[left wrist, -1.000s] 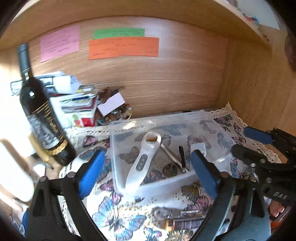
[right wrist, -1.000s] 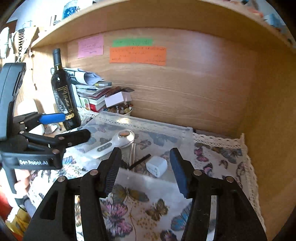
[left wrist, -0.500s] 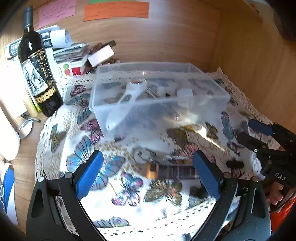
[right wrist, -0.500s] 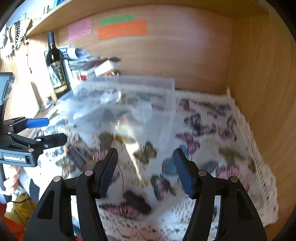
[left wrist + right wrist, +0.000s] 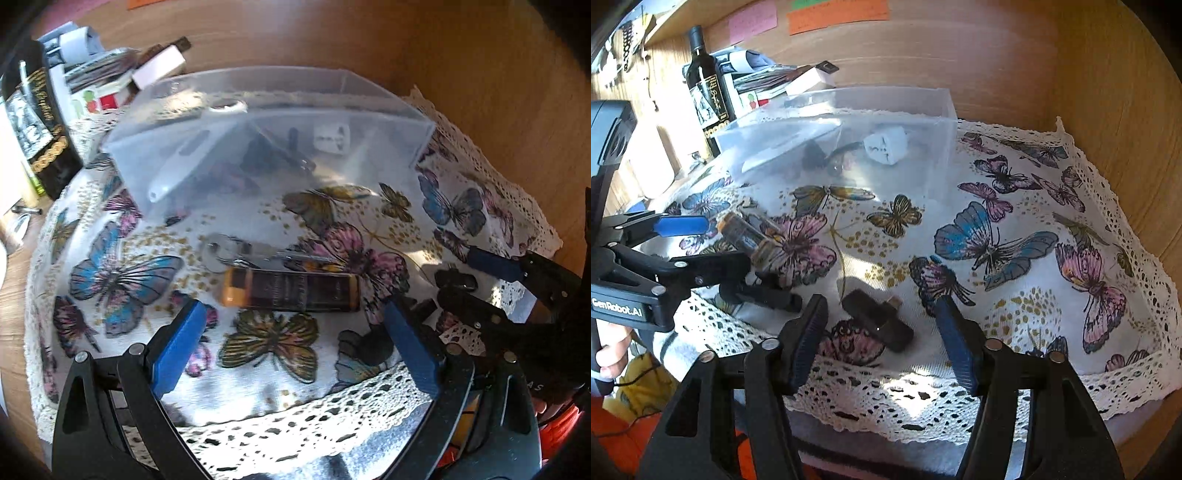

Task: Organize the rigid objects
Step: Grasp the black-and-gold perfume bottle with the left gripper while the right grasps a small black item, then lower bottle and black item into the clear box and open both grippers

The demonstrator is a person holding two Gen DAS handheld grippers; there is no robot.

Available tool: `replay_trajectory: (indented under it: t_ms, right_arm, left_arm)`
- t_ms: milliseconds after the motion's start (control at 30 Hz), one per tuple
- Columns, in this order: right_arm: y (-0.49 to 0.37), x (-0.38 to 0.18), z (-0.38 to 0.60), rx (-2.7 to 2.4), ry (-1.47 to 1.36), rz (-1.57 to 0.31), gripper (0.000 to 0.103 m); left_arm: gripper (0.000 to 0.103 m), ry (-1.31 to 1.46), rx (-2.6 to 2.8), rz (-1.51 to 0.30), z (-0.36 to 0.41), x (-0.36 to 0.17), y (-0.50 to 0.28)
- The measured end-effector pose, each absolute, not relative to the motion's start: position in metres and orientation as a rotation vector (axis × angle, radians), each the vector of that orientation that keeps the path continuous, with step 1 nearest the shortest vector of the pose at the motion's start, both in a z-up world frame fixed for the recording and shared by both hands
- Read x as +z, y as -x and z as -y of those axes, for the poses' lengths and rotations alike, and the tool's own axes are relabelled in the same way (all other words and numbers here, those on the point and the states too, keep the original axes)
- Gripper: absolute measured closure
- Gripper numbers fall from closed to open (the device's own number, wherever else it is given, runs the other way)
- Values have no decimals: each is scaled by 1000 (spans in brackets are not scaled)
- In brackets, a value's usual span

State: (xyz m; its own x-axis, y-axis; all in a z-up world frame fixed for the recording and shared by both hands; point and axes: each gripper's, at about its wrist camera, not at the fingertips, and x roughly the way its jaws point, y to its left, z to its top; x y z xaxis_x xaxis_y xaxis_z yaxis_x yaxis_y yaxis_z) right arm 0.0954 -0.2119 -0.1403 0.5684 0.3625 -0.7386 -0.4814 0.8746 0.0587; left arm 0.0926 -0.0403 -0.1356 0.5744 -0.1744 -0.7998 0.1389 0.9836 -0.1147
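A clear plastic box (image 5: 413, 125) (image 5: 938, 147) stands at the back of the butterfly cloth. It holds a white handheld device (image 5: 181, 162), a white cube adapter (image 5: 331, 137) (image 5: 886, 146) and dark thin tools. A dark cylinder with orange ends (image 5: 291, 288) (image 5: 748, 236) lies on the cloth, keys on a ring (image 5: 236, 251) just behind it. My left gripper (image 5: 295, 339) is open, just short of the cylinder. A black USB stick (image 5: 877, 319) lies between the fingers of my open right gripper (image 5: 882, 336).
A wine bottle (image 5: 707, 88) (image 5: 33, 122) and a pile of papers and books (image 5: 768, 79) stand at the back left. Wooden walls close the back and right. The cloth's lace edge (image 5: 886, 398) hangs over the table front.
Both grippers have pulled back from the box and tilted down toward the front of the cloth. The cylinder and the USB stick now lie near the fingertips.
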Motion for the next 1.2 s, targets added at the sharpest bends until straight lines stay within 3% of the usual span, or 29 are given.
replay_trajectory:
  t_ms: [133,233,333,667,1200]
  right_arm:
    - [-94,-141,213,476,157,-818,78]
    - [-93,-139,213,464,154,-802,79]
    - [-93,-136,213,458,156,-784,79]
    - [-97,-123,210,460,140,-751,79]
    - [-120,-68,187,505,107,-594,79]
  left_arm:
    - [5,31,-171,-935,44,-138,-98]
    - [8,75,-169,-936,41,-141,-103]
    - [22,67,-147,-915,38,-141,-105]
    - [22,53,-160,-881,38,-134,-97]
    - [22,115,-101,-663,1,-63,-95]
